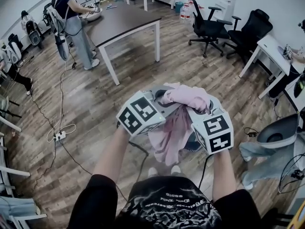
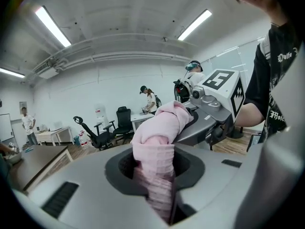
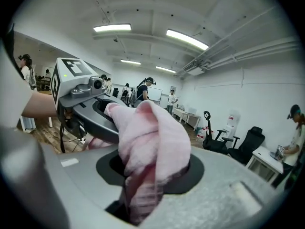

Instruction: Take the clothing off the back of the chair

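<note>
A pink garment (image 1: pixel 170 136) hangs bunched between my two grippers, above the wooden floor and close to my chest. In the head view my left gripper (image 1: pixel 163 98) is shut on the garment's upper left part. My right gripper (image 1: pixel 202 107) is shut on its upper right part. The left gripper view has pink cloth (image 2: pixel 157 140) wedged in the jaws of the left gripper (image 2: pixel 155 178), with the right gripper (image 2: pixel 212 106) just beyond. The right gripper view shows the cloth (image 3: pixel 152 137) pinched in the right gripper (image 3: pixel 143 178). What lies under the garment is hidden.
A dark-topped table (image 1: pixel 125 19) stands ahead, with a person (image 1: pixel 72 20) at its left end. Black office chairs (image 1: pixel 210 25) are at the back right beside a white desk (image 1: pixel 272 49). A grey chair (image 1: pixel 279 133) with blue cloth (image 1: pixel 257 159) stands at my right. Cables (image 1: pixel 59 128) lie on the floor.
</note>
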Motion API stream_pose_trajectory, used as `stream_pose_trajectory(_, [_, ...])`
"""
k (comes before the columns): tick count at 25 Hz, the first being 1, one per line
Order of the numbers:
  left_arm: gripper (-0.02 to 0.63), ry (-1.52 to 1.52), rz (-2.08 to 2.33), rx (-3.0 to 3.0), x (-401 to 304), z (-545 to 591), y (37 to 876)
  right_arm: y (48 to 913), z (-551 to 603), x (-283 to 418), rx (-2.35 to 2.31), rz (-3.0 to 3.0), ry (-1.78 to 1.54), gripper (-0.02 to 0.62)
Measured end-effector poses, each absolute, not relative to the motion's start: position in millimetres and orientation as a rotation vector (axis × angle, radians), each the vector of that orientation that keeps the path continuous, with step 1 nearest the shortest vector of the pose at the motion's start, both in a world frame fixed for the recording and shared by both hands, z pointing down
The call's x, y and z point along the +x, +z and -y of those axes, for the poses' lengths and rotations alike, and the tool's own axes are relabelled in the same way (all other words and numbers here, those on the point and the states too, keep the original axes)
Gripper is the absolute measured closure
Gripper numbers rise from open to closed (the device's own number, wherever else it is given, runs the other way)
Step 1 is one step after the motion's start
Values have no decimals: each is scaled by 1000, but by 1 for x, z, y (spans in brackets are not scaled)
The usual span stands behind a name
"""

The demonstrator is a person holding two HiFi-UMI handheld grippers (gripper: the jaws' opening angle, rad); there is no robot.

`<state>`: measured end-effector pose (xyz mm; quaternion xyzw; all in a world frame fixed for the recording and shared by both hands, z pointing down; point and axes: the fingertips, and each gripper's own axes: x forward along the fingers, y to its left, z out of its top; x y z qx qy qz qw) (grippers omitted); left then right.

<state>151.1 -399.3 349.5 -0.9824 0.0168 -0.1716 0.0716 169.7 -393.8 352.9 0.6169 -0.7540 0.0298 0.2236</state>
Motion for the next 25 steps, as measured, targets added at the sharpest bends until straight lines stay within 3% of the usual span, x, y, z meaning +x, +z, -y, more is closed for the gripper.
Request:
stream_pose_trajectory(11, [512, -349, -140, -2988, 138, 381, 297, 300, 372, 160, 1849, 2065, -21, 445])
stream_pose_trajectory(25, [512, -171, -398, -2965, 119, 218, 253, 255, 211, 145, 1807, 2204, -164, 446])
